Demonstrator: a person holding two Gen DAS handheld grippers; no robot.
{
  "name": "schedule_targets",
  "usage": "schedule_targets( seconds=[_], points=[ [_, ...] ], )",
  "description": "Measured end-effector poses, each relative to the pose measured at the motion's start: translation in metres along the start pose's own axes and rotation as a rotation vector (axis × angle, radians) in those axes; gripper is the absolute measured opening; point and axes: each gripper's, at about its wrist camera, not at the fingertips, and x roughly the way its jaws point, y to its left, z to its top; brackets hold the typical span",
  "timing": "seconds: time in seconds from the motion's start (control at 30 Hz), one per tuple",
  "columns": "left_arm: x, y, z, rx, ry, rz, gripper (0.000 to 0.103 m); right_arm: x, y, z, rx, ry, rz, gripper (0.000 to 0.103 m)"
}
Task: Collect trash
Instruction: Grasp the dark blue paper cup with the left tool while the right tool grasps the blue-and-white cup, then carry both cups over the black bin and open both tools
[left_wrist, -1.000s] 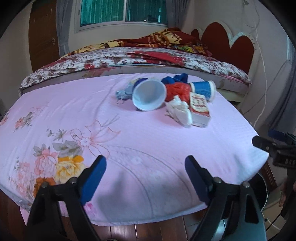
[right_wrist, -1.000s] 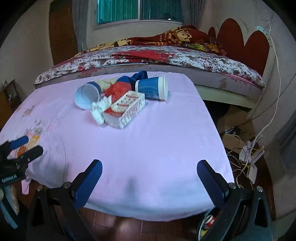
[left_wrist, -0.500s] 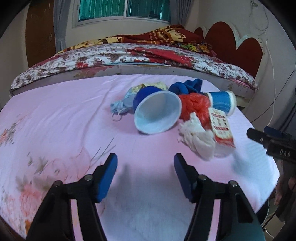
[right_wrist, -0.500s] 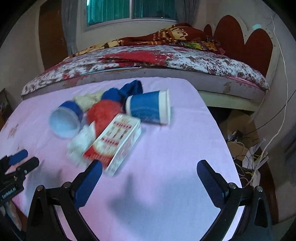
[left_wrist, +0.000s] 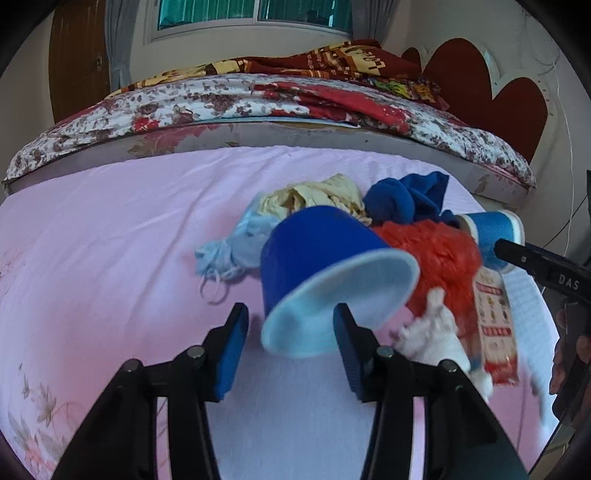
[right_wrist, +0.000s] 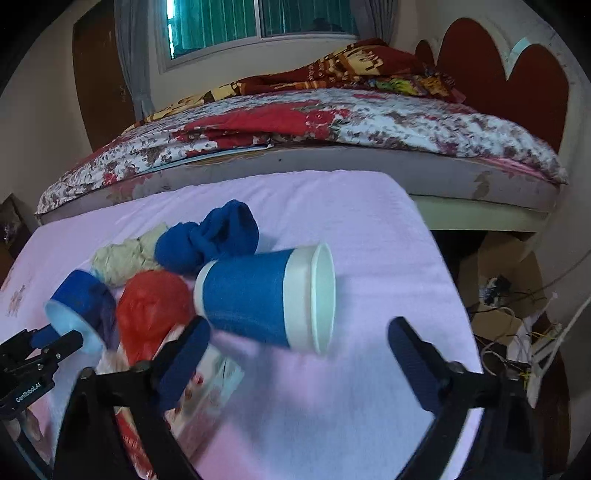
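Trash lies heaped on the pink cloth-covered surface (left_wrist: 110, 240) ahead of both pairs of fingers. From the left wrist, the left gripper (left_wrist: 290, 347) has come forward a good way over the last second, and its jaws are closing from a much wider spread; the tipped blue paper cup with a pale inside (left_wrist: 332, 280) now has its rim between the blue fingers (left_wrist: 231, 350), though neither pad visibly presses it yet, so I judge the grasp under way, not made. Beyond that cup lie a light blue face mask with loose ear loops (left_wrist: 232, 251), a crumpled cream rag (left_wrist: 314, 195), a bunched dark blue cloth (left_wrist: 406, 199) and a crumpled red plastic bag (left_wrist: 436, 254); to the right of the fingers sit a wad of white tissue (left_wrist: 436, 332) and a red-and-white printed carton (left_wrist: 496, 332). From the right wrist, the right gripper (right_wrist: 295, 350) has likewise closed in on the heap and its jaws are starting to narrow, still wide and empty, framing the blue cup with a white band lying on its side (right_wrist: 266, 299), just beyond the fingertips. Only this view shows that cup whole, with clear cloth around its mouth. Only the left view shows the mask and tissue. Both hands seem to be starting the first picks together.
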Motion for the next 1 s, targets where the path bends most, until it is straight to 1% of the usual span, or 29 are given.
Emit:
schedule_targets(
  seconds=[0.03,0.07,0.1,0.13,0.17,0.2,0.23,0.3,0.4,0.47,0.57,0.63,0.67,0.77,0.83,1.0],
  points=[
    [0.003,-0.001,0.002,0.001,0.006,-0.004,0.044,0.004,0.000,0.001,0.001,0.007,0.019,0.079],
    [0.007,-0.001,0.003,0.004,0.013,-0.004,0.040,0.007,-0.001,0.003,0.000,0.013,0.034,0.070],
    [0.009,-0.002,0.004,0.005,0.018,-0.004,0.033,0.009,-0.001,0.003,-0.001,0.016,0.050,0.056],
    [0.011,-0.002,0.004,0.006,0.025,-0.007,0.027,0.010,-0.001,0.002,-0.002,0.020,0.068,0.046],
    [0.012,-0.001,0.004,0.001,0.026,-0.019,0.010,0.008,0.000,0.001,-0.004,0.018,0.085,0.027],
    [0.011,0.000,0.003,-0.005,0.019,-0.037,0.009,0.006,0.001,-0.001,-0.007,0.013,0.096,0.018],
    [0.008,0.000,0.002,-0.003,0.009,-0.046,0.009,0.004,0.003,-0.003,-0.014,0.007,0.112,0.016],
    [0.005,0.000,0.002,0.002,-0.002,-0.057,0.006,-0.003,0.008,-0.009,-0.043,-0.012,0.117,0.009],
    [-0.004,-0.002,-0.002,0.016,-0.025,-0.057,0.006,-0.013,0.012,-0.015,-0.061,-0.041,0.105,0.003],
    [-0.008,-0.001,-0.006,0.012,-0.030,-0.056,0.006,-0.018,0.014,-0.017,-0.064,-0.052,0.098,0.003],
    [-0.008,0.003,-0.006,0.002,-0.028,-0.057,0.006,-0.017,0.019,-0.016,-0.066,-0.042,0.091,0.003],
    [-0.008,0.004,-0.005,0.004,-0.034,-0.055,0.006,-0.012,0.019,-0.012,-0.054,-0.017,0.076,0.004],
    [-0.010,0.005,-0.004,0.002,-0.039,-0.057,0.006,-0.010,0.019,-0.011,-0.046,-0.013,0.086,0.004],
    [-0.017,0.008,-0.003,-0.008,-0.055,-0.064,0.006,-0.007,0.023,-0.009,-0.067,-0.006,0.071,0.003],
    [-0.023,0.009,-0.003,-0.004,-0.069,-0.063,0.006,-0.015,0.026,-0.010,-0.093,-0.031,0.047,0.003],
    [-0.041,0.014,-0.005,-0.015,-0.093,-0.057,0.006,-0.046,0.028,-0.014,-0.121,-0.077,0.026,0.003]
  ],
)
